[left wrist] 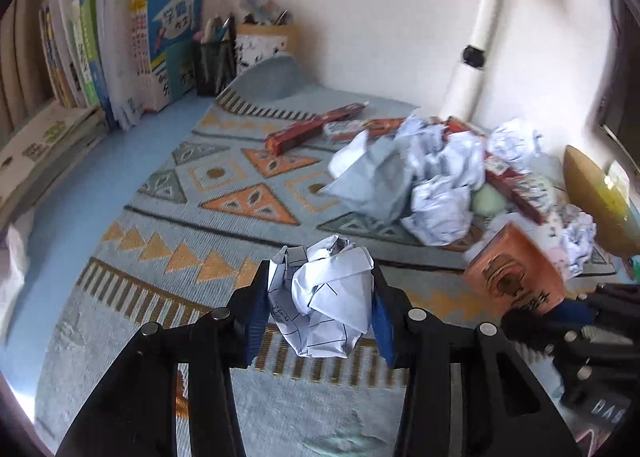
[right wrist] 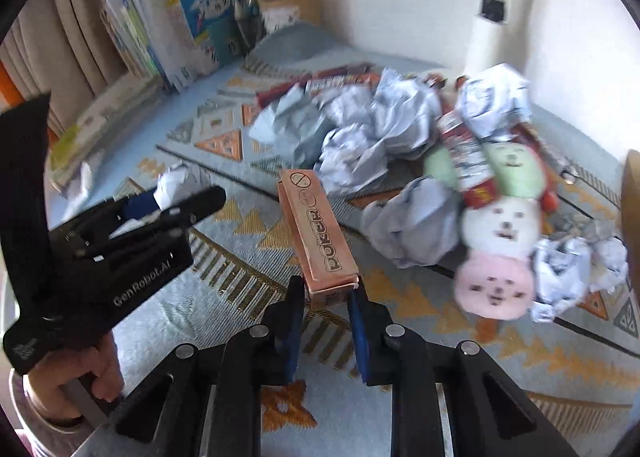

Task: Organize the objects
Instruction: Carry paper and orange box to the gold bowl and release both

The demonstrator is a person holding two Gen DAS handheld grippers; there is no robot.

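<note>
My left gripper (left wrist: 320, 269) is shut on a crumpled white paper ball (left wrist: 324, 297), held just above the patterned mat (left wrist: 180, 197). The right wrist view shows that same gripper (right wrist: 172, 197) at the left, with the ball (right wrist: 172, 181) between its blue pads and a hand below it. My right gripper (right wrist: 328, 285) is shut on the near end of a long orange box (right wrist: 316, 225), which points away from me, lifted off the mat. The box (left wrist: 516, 273) also shows at the right of the left wrist view.
A heap of crumpled papers (right wrist: 360, 129), red boxes (left wrist: 312, 129) and a plush toy with faces (right wrist: 496, 233) lies behind the grippers. Books (left wrist: 120, 57) and a pen holder (left wrist: 214, 57) stand at the back left. A brown bowl (left wrist: 592, 193) sits far right.
</note>
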